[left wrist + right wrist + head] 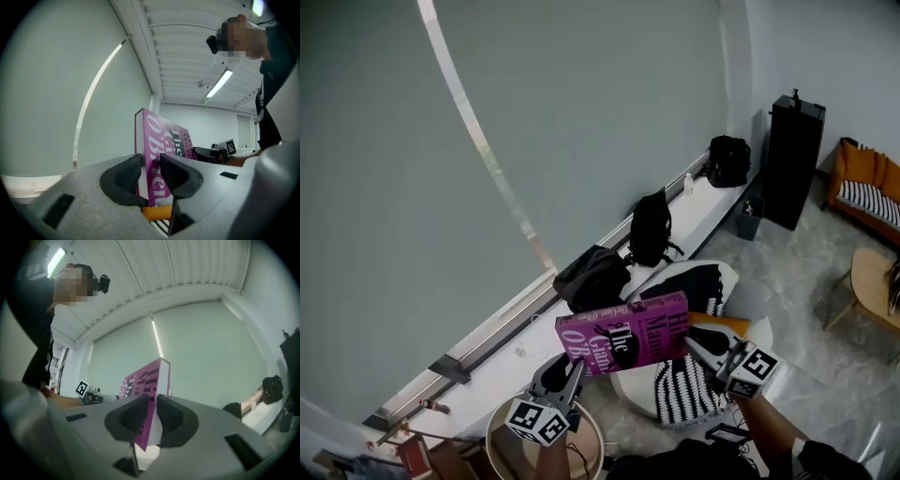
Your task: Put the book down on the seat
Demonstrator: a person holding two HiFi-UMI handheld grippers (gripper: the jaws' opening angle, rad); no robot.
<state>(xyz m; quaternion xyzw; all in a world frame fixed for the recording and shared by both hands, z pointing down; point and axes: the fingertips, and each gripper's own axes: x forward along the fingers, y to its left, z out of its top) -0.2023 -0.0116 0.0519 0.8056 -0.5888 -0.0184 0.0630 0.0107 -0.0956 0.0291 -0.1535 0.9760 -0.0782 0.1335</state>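
Observation:
A magenta hardback book (pixel 623 336) hangs in the air between both grippers, cover toward me, above a white seat (pixel 756 302) that carries a black-and-white striped cushion (pixel 682 392) and an orange one (pixel 720 324). My left gripper (pixel 570 373) is shut on the book's lower left corner; in the left gripper view its black pads (pixel 127 174) clamp the book (pixel 157 143) at its spine end. My right gripper (pixel 705 349) is shut on the book's right edge; in the right gripper view the book (pixel 150 385) stands upright between the pads (pixel 133 416).
A long white window ledge (pixel 581 314) holds three black bags (pixel 651 227). A round wooden side table (pixel 504 439) sits below my left gripper. At the right stand a tall black cabinet (pixel 792 159), an orange sofa (pixel 864 183) and a small wooden table (pixel 874 281).

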